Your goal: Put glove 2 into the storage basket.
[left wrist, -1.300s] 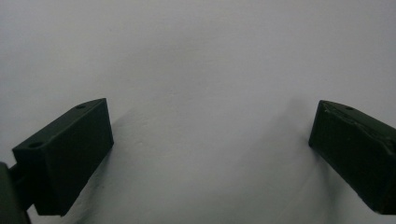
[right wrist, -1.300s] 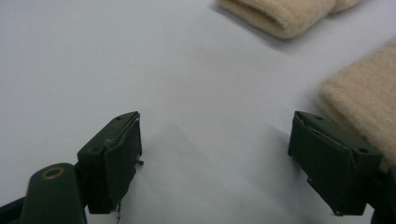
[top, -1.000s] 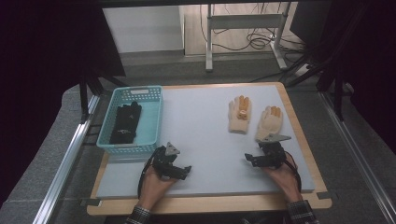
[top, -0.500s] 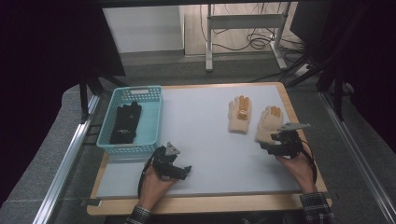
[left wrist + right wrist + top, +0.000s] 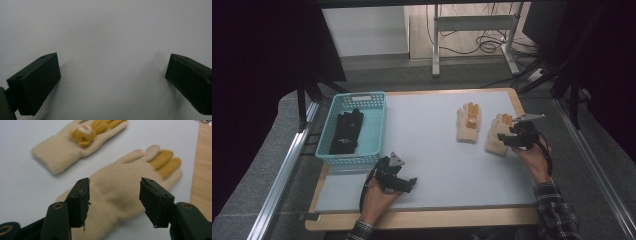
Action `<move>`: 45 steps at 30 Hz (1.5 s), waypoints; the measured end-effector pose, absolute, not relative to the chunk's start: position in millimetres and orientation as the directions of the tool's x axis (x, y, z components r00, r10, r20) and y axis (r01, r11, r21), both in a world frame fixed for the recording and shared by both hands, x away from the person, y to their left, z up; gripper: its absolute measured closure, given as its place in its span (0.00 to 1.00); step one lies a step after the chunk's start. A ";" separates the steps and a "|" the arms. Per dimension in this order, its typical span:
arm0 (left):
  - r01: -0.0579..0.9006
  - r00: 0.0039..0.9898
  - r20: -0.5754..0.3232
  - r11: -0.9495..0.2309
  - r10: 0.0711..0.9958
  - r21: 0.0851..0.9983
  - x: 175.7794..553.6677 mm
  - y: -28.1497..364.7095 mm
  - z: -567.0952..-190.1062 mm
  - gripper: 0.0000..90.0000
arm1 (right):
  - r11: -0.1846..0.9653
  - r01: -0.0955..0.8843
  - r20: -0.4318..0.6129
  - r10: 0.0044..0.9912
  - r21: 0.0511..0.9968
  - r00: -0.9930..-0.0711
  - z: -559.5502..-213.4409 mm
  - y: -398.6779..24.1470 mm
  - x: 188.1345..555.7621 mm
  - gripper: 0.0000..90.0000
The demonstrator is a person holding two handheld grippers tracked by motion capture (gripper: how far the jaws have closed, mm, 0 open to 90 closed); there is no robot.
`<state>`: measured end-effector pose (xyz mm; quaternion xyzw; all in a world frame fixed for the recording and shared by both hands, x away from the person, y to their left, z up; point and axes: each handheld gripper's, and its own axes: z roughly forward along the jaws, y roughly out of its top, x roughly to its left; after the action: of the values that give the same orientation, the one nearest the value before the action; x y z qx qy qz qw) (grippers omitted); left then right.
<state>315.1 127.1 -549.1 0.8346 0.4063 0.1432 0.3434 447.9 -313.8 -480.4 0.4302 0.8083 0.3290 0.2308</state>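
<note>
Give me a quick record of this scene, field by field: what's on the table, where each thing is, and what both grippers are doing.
surface: white mat on a wooden table
basket: light blue, left side, black gloves inside
cream gloves: two, flat on the right; far glove has a bear decoration
near glove: plain side up, orange fingertips
right gripper: jaws apart, poised over the near glove, not pressing it; just been closing
left gripper: open over bare mat, near front edge

The left gripper (image 5: 411, 184) rests low near the person's side, its fingers (image 5: 35, 83) wide apart. The right gripper (image 5: 504, 140) is stretched farther forward, fingers (image 5: 79, 201) partly apart, having just been closing, gripping nothing
</note>
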 end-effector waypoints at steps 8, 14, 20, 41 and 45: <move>0.579 0.629 -0.040 -0.434 0.776 0.690 315.2 127.1 -549.1 0.00 | 0.388 0.567 -0.079 0.867 0.727 -0.491 -493.9 -309.6 474.2 0.27; 0.579 0.629 -0.040 -0.433 0.776 0.690 315.2 127.1 -549.1 0.00 | 0.458 0.577 -0.141 0.850 0.676 -0.508 -509.5 -304.4 488.8 0.33; 0.579 0.629 -0.039 -0.434 0.776 0.691 315.1 127.1 -549.2 0.00 | 0.453 0.585 -0.130 0.851 0.672 -0.510 -511.5 -303.3 484.9 0.59; 0.580 0.629 -0.040 -0.434 0.777 0.689 315.1 127.1 -549.0 0.00 | 0.419 0.490 -0.078 0.815 0.765 -0.575 -463.1 -287.8 442.0 0.92; 0.580 0.629 -0.039 -0.435 0.776 0.689 315.1 127.2 -549.0 0.00 | 0.424 0.466 -0.067 0.791 0.777 -0.608 -455.0 -277.7 430.1 0.92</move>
<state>315.1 127.2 -549.0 0.8349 0.4059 0.1433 0.3429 430.1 -277.7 -455.0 0.3857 0.8152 0.3734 0.2175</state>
